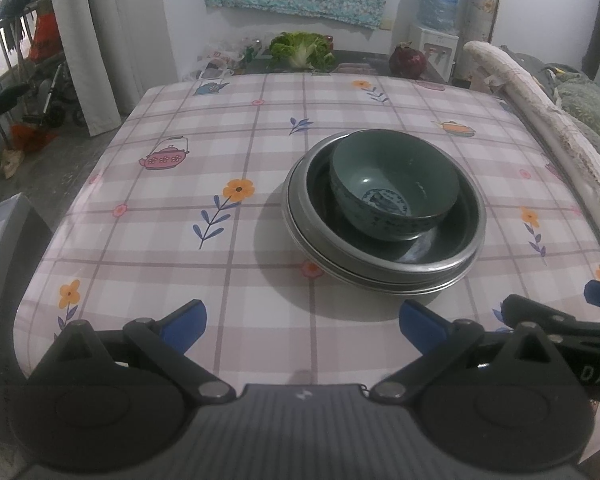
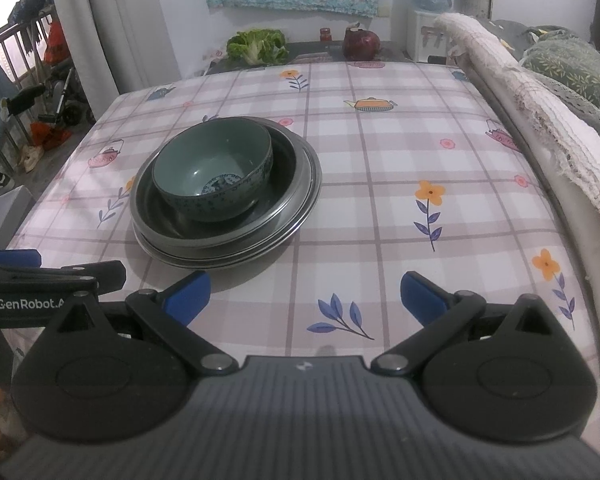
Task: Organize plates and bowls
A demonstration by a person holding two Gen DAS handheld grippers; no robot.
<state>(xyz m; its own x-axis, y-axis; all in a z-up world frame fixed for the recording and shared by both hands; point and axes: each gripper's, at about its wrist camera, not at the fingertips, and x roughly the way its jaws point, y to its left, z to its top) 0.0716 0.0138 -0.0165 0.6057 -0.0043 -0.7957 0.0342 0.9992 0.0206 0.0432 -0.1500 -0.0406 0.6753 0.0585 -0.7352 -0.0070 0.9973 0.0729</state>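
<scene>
Green bowl point(image 1: 394, 188) nested in stacked metal plates point(image 1: 384, 268), mid-table point(image 1: 220, 240). Left gripper point(image 1: 303, 326) and right gripper point(image 2: 305, 298) near front edge, jaws spread, empty, stack ahead.

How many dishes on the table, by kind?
Green ceramic bowl: 1
Dark metal bowl: 1, under the green one
Metal plates: at least 2 rims visible at the bottom; exact count unclear
Total: at least 4, all in one stack
</scene>
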